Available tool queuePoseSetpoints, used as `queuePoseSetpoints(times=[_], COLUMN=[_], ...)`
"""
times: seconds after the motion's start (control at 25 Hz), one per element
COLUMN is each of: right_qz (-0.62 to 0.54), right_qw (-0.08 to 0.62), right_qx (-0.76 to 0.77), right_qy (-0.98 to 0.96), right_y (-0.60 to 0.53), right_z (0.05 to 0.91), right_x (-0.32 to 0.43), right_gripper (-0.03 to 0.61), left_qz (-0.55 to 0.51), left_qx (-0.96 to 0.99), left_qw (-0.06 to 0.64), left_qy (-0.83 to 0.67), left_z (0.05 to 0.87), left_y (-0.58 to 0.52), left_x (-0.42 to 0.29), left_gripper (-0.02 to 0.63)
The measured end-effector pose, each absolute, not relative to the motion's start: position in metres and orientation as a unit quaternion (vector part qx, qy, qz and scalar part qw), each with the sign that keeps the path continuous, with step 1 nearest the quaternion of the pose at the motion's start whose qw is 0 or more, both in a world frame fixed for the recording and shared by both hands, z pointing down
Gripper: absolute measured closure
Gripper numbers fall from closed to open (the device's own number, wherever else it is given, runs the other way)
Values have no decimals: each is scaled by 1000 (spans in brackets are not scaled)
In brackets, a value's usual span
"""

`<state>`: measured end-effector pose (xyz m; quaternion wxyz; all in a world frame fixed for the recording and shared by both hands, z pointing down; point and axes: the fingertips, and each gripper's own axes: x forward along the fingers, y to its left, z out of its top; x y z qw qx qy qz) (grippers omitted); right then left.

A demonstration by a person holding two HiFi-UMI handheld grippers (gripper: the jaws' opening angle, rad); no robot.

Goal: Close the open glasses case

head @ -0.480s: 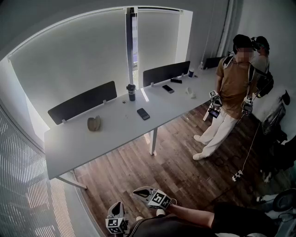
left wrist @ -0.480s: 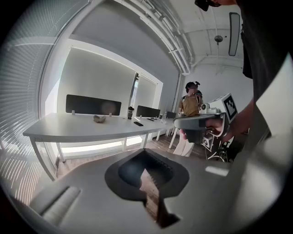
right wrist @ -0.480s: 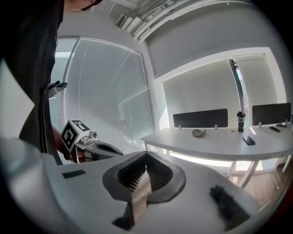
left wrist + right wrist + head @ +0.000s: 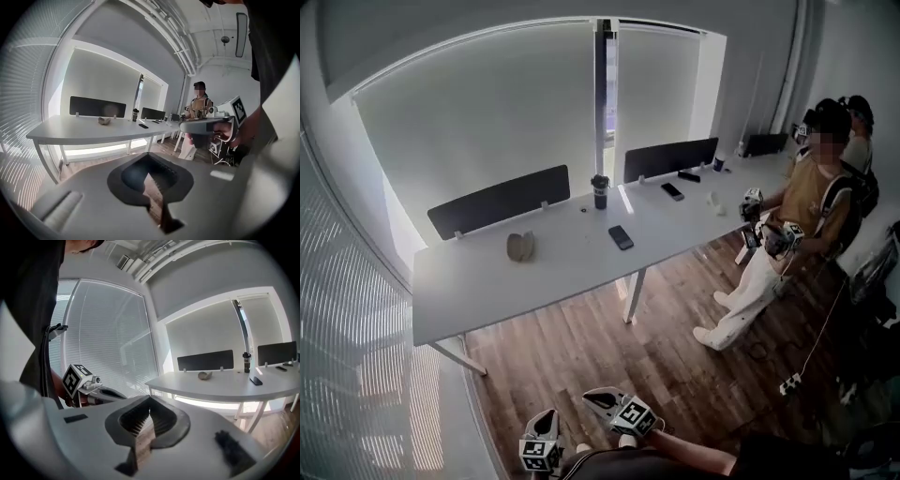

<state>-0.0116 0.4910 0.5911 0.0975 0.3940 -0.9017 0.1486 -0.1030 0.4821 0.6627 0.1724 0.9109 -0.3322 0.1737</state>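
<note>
Across the head view the long tabletop (image 4: pixel 478 300) and all on it now sit further right than half a second ago, and the other person (image 4: pixel 811 202) at its far end has lifted their own two grippers from hip height up to the chest. Both of the wearer's grippers hang low at the bottom edge, much as before.

Nearest, the left gripper (image 4: pixel 541 427) points forward over the wooden floor (image 4: pixel 609 342). In the left gripper view its jaws (image 4: pixel 153 190) are drawn together to a thin slit with only floor showing through, and nothing is held. Just beside it, the right gripper (image 4: pixel 598 398) is angled up and to the left. Its own view shows the jaws (image 4: pixel 142 432) likewise closed to a narrow seam and empty. Each gripper shows in the other's view, with a hand around its handle.

Well apart from both, beyond a stretch of floor, stands the white tabletop. The glasses case (image 4: pixel 519 247) lies on its left half, open, its two shells spread, close in front of a dark divider panel (image 4: pixel 499 202). It shows as a small pale shape in the left gripper view (image 4: pixel 104 121) and in the right gripper view (image 4: pixel 204 375).

Further right on the tabletop a dark phone (image 4: pixel 621 237) lies flat, and a dark tumbler (image 4: pixel 600 191) stands upright behind it, between the first panel and a second divider panel (image 4: pixel 670 159). Past that panel lies another phone (image 4: pixel 672 190).
</note>
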Motion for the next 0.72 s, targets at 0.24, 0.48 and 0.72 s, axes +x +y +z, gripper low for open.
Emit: queuePoseSetpoints(times=[0.24,0.48,0.72], right_qz=[149,156,142], right_qw=[108,115,100], right_qx=[433,441,456], right_qy=[-882,-876,-873], right_y=[488,482,466], right_z=[614,609,588], right_x=[-1,-13,-43], right_gripper=[572,572,572], left_qz=[169,173,156], left_qx=[919,912,921], left_qw=[161,181,172], left_qy=[-318,-325,-314], left_z=[674,679,672], left_y=[477,480,469], left_x=[-112,-133,-155], left_gripper=[607,607,607])
